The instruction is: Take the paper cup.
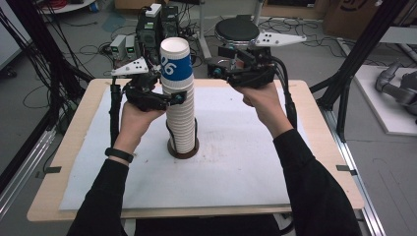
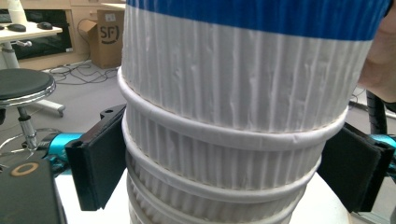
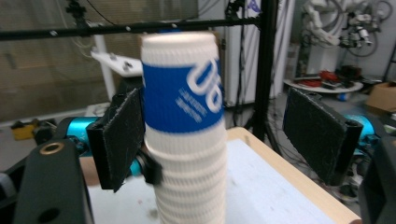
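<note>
**Colours and Patterns at My Table**

My stack of cups (image 1: 180,113) is white with fine vertical ribbing; its top cup (image 1: 175,61) carries a blue band with white lettering. The stack's base holder (image 1: 183,151) is dark brown. My grippers' pads (image 3: 122,135) are black, their bodies teal. The mat (image 1: 236,172) is white, the table (image 1: 74,142) pale wood.

Wooden table (image 1: 314,147); white mat (image 1: 236,167); cup stack (image 1: 180,113) atop.

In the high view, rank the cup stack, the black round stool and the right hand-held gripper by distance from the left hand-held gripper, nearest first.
1. Cup stack: clamped in the left hand-held gripper.
2. Right hand-held gripper: across the stack, to the right.
3. Black round stool: beyond the table's far edge.
</note>
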`<state>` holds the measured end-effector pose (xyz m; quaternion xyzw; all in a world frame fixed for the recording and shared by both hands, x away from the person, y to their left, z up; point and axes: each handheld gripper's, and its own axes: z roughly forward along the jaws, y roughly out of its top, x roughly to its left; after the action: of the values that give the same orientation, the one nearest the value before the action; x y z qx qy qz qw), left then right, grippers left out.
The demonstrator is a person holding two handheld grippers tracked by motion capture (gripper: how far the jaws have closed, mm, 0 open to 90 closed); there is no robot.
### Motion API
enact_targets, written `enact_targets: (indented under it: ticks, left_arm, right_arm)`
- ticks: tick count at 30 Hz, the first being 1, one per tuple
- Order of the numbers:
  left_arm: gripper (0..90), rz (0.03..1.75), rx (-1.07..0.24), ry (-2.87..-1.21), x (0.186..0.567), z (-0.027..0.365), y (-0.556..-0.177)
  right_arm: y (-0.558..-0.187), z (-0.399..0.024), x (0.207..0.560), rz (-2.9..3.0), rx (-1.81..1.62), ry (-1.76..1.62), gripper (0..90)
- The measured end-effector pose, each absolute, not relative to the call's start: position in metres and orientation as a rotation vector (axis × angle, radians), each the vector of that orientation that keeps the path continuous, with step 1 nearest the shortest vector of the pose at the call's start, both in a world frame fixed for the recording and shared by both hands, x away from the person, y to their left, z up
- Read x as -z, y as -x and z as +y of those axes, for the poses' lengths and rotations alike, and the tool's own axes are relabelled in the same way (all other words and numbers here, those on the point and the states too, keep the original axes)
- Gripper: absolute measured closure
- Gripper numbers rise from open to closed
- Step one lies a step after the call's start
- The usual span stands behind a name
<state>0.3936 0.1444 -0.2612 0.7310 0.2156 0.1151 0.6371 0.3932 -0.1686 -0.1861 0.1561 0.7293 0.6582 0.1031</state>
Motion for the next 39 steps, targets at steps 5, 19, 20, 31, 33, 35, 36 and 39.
enact_targets:
  ticks: [5,19,20,31,33,35,36,39]
  left_arm:
    - [11.8,0.493,-0.263,-1.673,0.261,0.144,-0.393]
    - [11.8,0.492,-0.265,-1.674,0.261,0.144,-0.393]
    - [11.8,0.492,-0.265,-1.674,0.261,0.144,-0.393]
    - [11.8,0.495,-0.267,-1.679,0.26,0.144,-0.394]
    - [11.8,0.492,-0.265,-1.679,0.26,0.144,-0.394]
    - [11.8,0.491,-0.267,-1.682,0.26,0.144,-0.394]
    - [11.8,0.492,-0.267,-1.681,0.26,0.144,-0.394]
    - [11.8,0.492,-0.267,-1.683,0.26,0.144,-0.394]
  right_arm:
    - [-0.395,-0.146,0.176,2.174,-1.95,-0.436,20.1]
    - [-0.401,-0.105,0.162,2.188,-1.928,-0.444,19.6]
    - [-0.403,-0.102,0.162,2.187,-1.929,-0.451,19.6]
    - [-0.41,-0.089,0.163,2.244,-1.921,-0.459,29.9]
    - [-0.409,-0.09,0.163,2.247,-1.918,-0.462,30.0]
    - [-0.409,-0.09,0.163,2.244,-1.918,-0.455,30.1]
    - [-0.409,-0.09,0.162,2.24,-1.921,-0.453,30.2]
    - [-0.407,-0.091,0.16,2.212,-1.946,-0.439,30.3]
